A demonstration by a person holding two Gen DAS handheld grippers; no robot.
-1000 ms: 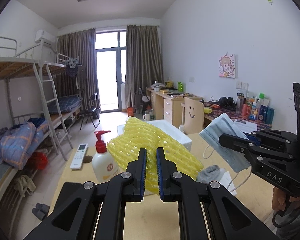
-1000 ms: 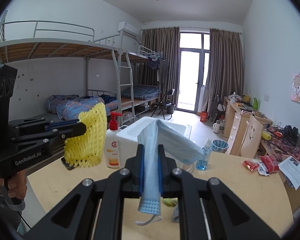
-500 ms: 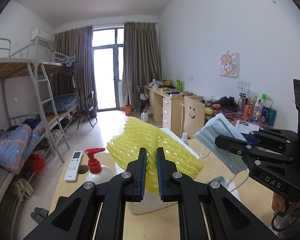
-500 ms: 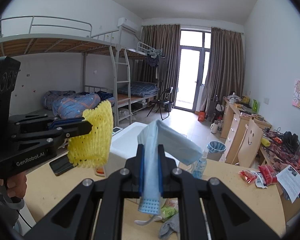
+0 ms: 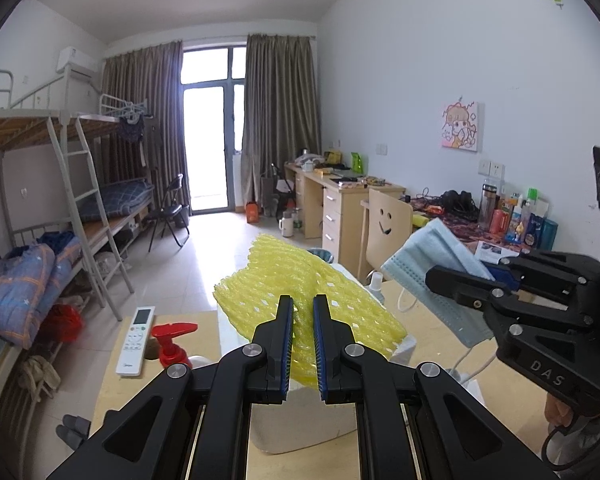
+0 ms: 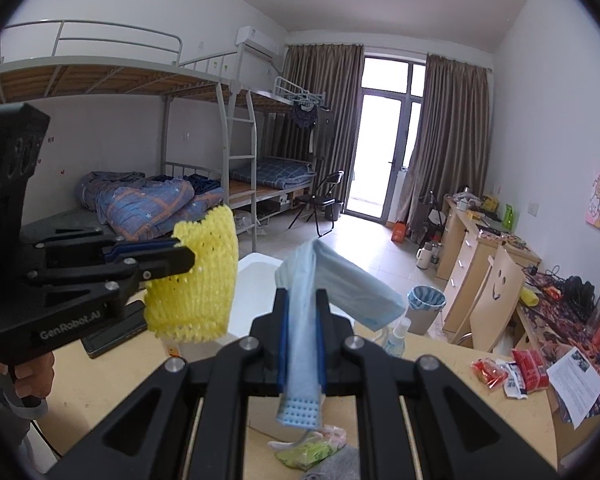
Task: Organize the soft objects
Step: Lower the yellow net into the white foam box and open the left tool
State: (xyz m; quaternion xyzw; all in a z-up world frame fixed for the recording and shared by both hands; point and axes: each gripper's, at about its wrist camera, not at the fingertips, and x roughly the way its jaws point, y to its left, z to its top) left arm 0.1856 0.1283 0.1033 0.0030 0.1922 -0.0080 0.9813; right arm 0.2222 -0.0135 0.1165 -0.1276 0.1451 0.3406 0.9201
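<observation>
Left gripper (image 5: 303, 322): jaws nearly closed, pinching a yellow foam fruit net (image 5: 300, 300), which fans out ahead of the fingers and hangs in the air above the white foam box (image 5: 300, 428). Right gripper (image 6: 301, 322): jaws nearly closed on a blue surgical face mask (image 6: 332, 280), folded over the fingertips, its pleated end drooping below the pads, one ear loop dangling. Both items held clear of the wooden table (image 6: 440, 400), over or just short of the box opening; the exact overlap cannot be told. Step in hand, as judged: carrying two soft items to the box. Next move calls for lowering each gripper over the open box and parting the jaws so net and mask drop inside, not onto the rim. Left on the table near the right gripper: a grey cloth item (image 6: 336, 466) and a green-and-white soft item (image 6: 308, 446), likely next. Beside the box: red-pump bottle (image 5: 172, 340), white remote control (image 5: 136, 340), not soft.
</observation>
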